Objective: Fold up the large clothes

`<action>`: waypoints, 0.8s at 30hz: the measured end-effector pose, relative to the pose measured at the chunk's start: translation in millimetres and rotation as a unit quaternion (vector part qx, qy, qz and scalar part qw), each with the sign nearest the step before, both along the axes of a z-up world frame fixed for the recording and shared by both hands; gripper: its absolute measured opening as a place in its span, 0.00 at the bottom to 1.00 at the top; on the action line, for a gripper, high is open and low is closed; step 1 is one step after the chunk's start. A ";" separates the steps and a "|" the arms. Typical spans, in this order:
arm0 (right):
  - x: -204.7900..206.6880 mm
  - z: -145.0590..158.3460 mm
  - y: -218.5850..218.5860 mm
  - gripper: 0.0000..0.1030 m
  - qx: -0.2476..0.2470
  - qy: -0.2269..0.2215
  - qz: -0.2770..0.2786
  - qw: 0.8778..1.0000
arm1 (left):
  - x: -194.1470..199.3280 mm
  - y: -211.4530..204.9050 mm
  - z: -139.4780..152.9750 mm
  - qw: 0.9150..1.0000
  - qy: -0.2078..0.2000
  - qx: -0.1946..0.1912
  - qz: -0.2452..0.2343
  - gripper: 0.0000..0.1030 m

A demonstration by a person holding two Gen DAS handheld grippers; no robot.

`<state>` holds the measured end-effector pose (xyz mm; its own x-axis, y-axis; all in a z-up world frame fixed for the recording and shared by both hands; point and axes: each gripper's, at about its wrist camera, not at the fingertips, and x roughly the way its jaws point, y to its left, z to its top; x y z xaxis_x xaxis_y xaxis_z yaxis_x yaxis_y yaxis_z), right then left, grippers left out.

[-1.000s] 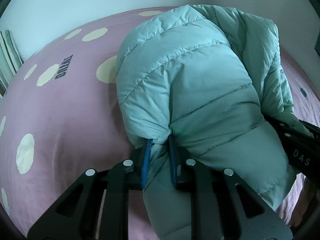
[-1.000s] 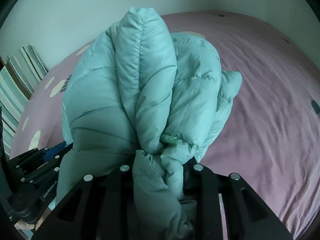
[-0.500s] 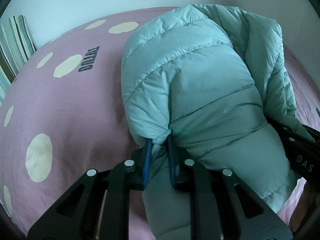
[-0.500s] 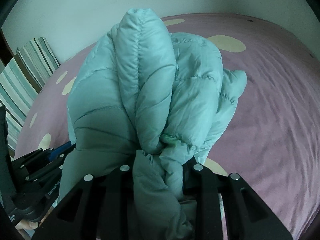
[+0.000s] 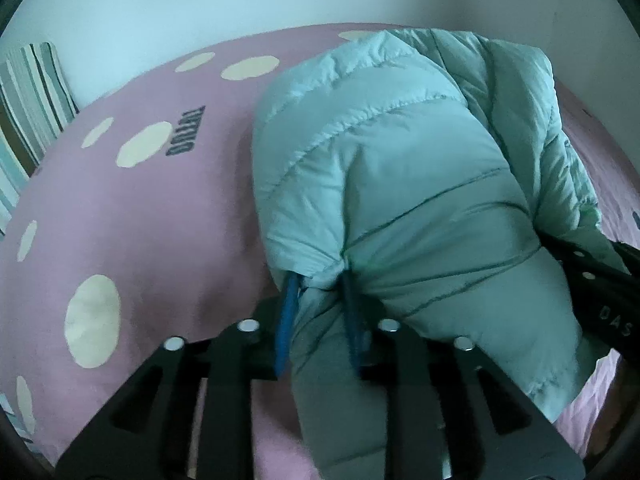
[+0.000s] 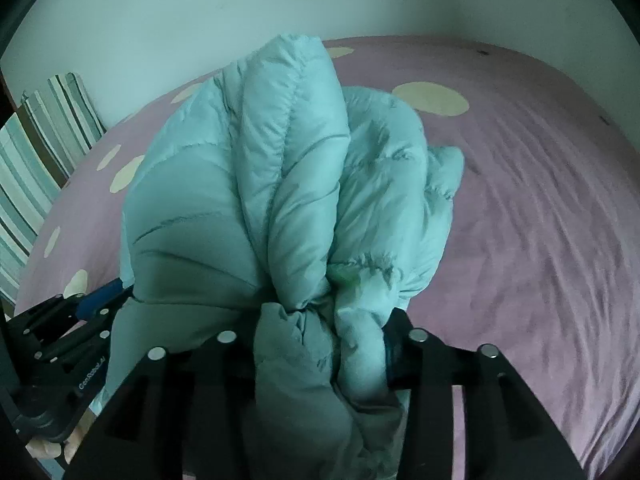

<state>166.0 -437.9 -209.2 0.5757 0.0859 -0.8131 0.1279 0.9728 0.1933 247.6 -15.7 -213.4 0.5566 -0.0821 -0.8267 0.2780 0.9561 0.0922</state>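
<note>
A light teal quilted puffer jacket hangs bunched up above the bed, held by both grippers. My left gripper is shut on a fold of the jacket between its blue pads. My right gripper is shut on a thick gathered bunch of the jacket; its fingertips are hidden by the fabric. In the right wrist view the left gripper shows at lower left. In the left wrist view the right gripper's black body shows at the right edge.
A pink bedsheet with cream dots covers the bed below the jacket; it also shows in the right wrist view. Striped pillows stand at the left against a pale wall.
Both grippers have carried the jacket along over the bed; the bed and striped pillows have shifted rightward and down in both views. The grips on the jacket are unchanged.
</note>
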 end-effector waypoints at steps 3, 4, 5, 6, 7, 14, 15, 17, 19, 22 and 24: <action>-20.2 7.6 -19.4 0.51 0.001 -0.004 -0.009 1.000 | -1.6 5.6 5.4 1.000 -0.010 0.001 0.017 0.54; -26.2 11.5 -24.2 0.54 -0.001 -0.007 -0.012 1.000 | -1.1 7.5 6.8 1.000 -0.011 -0.002 0.021 0.56; -31.9 14.4 -27.8 0.55 -0.003 -0.010 -0.014 1.000 | -1.8 9.6 8.5 1.000 -0.010 -0.006 0.024 0.61; -39.8 17.9 -34.4 0.56 -0.007 -0.013 -0.016 1.000 | -2.9 11.3 10.4 1.000 -0.011 -0.007 0.029 0.66; -47.5 21.3 -40.9 0.57 -0.010 -0.015 -0.019 1.000 | -3.3 13.0 12.4 0.999 -0.012 -0.008 0.031 0.67; -86.5 45.5 -62.9 0.62 -0.035 -0.025 -0.043 0.998 | -23.6 9.5 33.2 1.000 -0.024 -0.015 0.014 0.76; -92.6 51.7 -63.3 0.62 -0.048 -0.028 -0.044 0.998 | -26.4 8.8 36.1 0.999 -0.024 -0.017 0.012 0.79; -103.9 69.5 -61.2 0.62 -0.067 -0.040 -0.043 0.996 | -36.2 7.7 45.1 0.999 -0.033 -0.025 0.006 0.80; -109.4 84.2 -53.1 0.67 -0.078 -0.051 -0.046 0.995 | -46.4 5.8 54.4 0.999 -0.043 -0.026 0.000 0.86; -129.8 102.5 -54.5 0.71 -0.081 -0.071 -0.047 0.993 | -60.2 4.8 66.8 0.998 -0.062 -0.020 -0.001 0.89; -136.0 111.3 -50.0 0.71 -0.086 -0.079 -0.046 0.992 | -69.9 5.7 74.9 0.997 -0.071 -0.019 -0.002 0.90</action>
